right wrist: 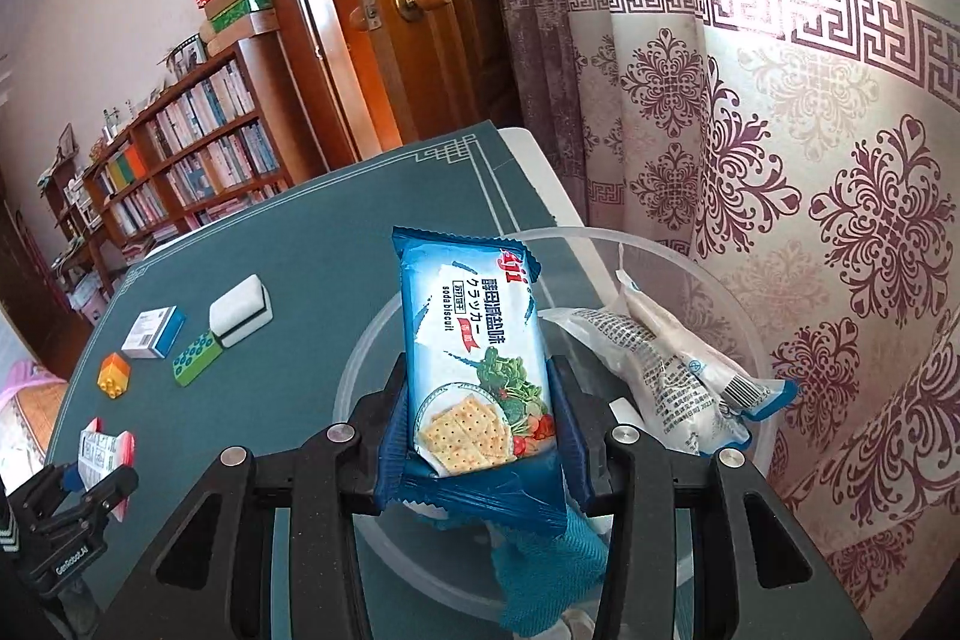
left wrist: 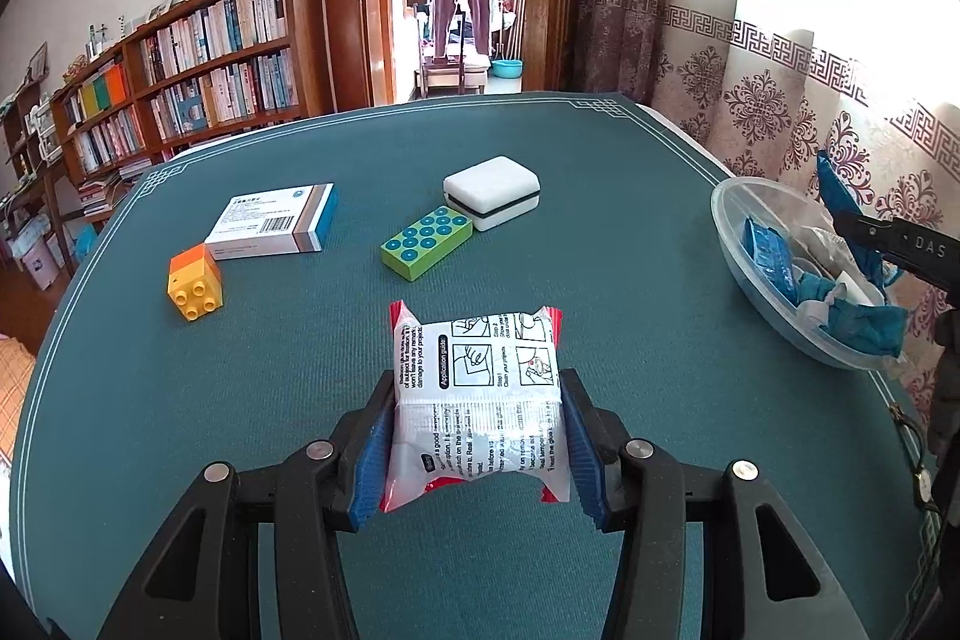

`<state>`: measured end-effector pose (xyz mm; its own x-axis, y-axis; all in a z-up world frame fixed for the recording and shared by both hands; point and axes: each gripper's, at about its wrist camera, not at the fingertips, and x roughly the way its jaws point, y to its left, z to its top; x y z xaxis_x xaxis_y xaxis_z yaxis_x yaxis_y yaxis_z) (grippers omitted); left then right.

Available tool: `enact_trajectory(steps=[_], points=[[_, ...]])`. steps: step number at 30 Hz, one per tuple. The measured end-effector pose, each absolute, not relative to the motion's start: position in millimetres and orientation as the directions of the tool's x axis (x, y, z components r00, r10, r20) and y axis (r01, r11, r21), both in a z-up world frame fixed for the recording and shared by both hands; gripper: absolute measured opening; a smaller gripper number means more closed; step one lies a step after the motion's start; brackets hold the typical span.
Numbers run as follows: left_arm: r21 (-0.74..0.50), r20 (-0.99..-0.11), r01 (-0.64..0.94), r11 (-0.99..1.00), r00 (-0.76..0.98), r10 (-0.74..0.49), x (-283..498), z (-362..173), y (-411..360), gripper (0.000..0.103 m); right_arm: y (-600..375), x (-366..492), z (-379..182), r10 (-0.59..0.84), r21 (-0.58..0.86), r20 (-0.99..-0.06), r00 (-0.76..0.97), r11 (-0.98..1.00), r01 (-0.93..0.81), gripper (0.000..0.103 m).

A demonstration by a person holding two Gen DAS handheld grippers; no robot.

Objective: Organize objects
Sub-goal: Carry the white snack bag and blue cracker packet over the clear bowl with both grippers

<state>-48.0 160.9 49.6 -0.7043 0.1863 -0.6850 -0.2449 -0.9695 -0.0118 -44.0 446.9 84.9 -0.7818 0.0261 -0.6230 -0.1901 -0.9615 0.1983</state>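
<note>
with the blue soda biscuit packet (right wrist: 480, 370) pinched upright in the right gripper (right wrist: 480, 436) over the clear plastic bowl (right wrist: 354, 376), and the white glue sachet (left wrist: 477, 400) pinched in the left gripper (left wrist: 477, 445) above the teal bench (left wrist: 240, 400), each is best lowered inside the rim before the jaws are spread.

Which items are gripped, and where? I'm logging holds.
Left gripper clamps the white glue packet by its side edges; right gripper clamps the blue biscuit pack by its lower sides.

On your table (left wrist: 180, 400), the toy brick (left wrist: 195, 284) sits left, the carton (left wrist: 273, 222) just behind it. The dotted block (left wrist: 427, 242) touches the case (left wrist: 492, 191) behind. The bowl (left wrist: 729, 220) stands far right, packets (left wrist: 768, 259) inside.
</note>
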Motion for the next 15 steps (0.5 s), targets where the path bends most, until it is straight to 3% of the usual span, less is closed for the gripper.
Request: enact_trajectory(steps=[15], points=[[-0.011,-0.686,-0.300,-0.954,-0.692,0.226,-48,56,186,0.053,450,-28,80,0.049,0.191,-0.614,-0.788,-0.959,-0.208,0.045]])
